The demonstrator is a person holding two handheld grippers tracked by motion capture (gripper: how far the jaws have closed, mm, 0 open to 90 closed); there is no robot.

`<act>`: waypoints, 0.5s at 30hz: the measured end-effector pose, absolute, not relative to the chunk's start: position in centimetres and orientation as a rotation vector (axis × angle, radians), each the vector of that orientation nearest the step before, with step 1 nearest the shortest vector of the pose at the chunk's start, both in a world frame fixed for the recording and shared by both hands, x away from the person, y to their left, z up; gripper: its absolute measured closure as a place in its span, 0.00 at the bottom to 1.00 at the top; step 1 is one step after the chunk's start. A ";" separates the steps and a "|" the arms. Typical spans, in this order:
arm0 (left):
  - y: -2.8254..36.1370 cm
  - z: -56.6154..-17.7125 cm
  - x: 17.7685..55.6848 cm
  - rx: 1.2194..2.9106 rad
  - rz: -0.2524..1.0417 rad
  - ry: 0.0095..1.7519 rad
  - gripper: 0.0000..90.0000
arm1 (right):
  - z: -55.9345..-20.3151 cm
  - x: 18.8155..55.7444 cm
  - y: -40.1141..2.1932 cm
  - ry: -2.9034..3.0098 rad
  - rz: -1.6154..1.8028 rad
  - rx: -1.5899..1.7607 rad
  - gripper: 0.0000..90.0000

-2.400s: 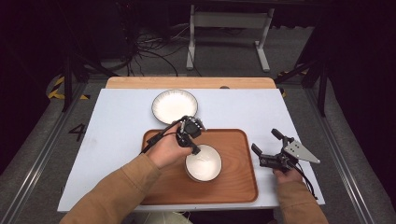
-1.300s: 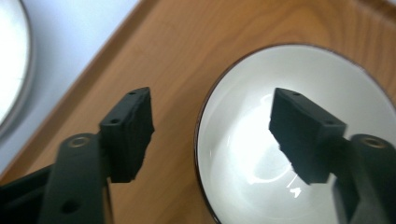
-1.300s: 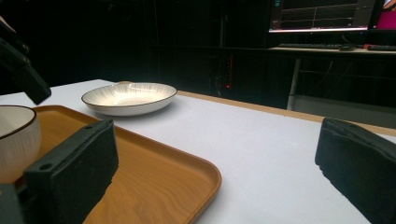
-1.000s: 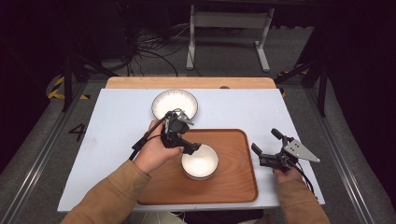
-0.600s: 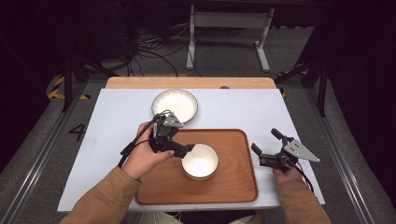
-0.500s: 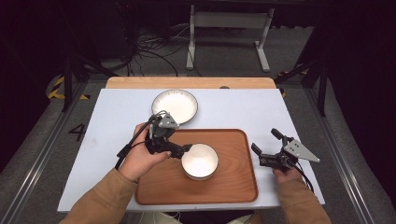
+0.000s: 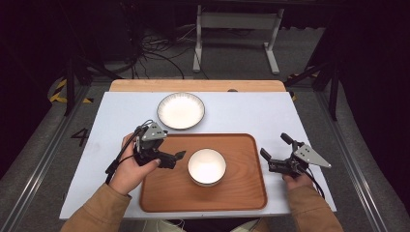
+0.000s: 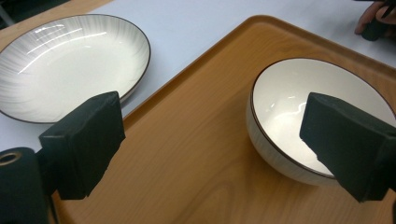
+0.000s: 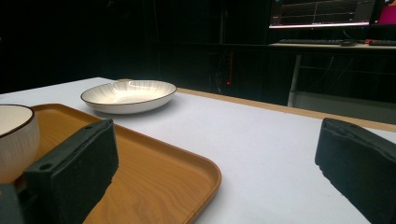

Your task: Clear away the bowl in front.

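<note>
A white bowl (image 7: 206,166) with a dark rim stands upright in the middle of a wooden tray (image 7: 241,193). My left gripper (image 7: 175,160) hovers over the tray's left edge, a short way left of the bowl. Its jaws have just been opening and now stand open with nothing between them. In the left gripper view the bowl (image 8: 289,112) lies beyond the right jaw and a white plate (image 8: 60,65) beyond the left one. My right gripper (image 7: 273,146) rests on the table just right of the tray, open and empty.
The shallow white plate (image 7: 181,110) sits on the white table behind the tray. In the right gripper view the tray's raised rim (image 9: 205,175) lies between the jaws, with the plate (image 9: 130,95) farther off. A wooden strip (image 7: 193,85) runs along the table's far edge.
My left gripper has let go of the bowl's rim and drawn back to the left, off toward the tray's edge. The bowl stays on the tray. The right gripper has kept still.
</note>
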State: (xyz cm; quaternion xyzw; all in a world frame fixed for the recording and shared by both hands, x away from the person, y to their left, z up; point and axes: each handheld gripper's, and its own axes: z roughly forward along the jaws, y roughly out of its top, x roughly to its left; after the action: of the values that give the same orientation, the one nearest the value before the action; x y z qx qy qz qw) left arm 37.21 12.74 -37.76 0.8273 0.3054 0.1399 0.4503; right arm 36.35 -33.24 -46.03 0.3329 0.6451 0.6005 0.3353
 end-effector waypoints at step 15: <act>16.2 -39.8 36.4 1.881 0.378 0.701 0.07 | -46.0 36.3 -33.2 1.683 1.566 0.868 0.00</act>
State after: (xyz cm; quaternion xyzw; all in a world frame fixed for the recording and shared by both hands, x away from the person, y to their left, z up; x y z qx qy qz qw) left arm 36.36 16.20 -39.77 0.7853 0.2927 0.1577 0.5223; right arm 36.34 -33.23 -46.03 0.3326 0.6451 0.6003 0.3358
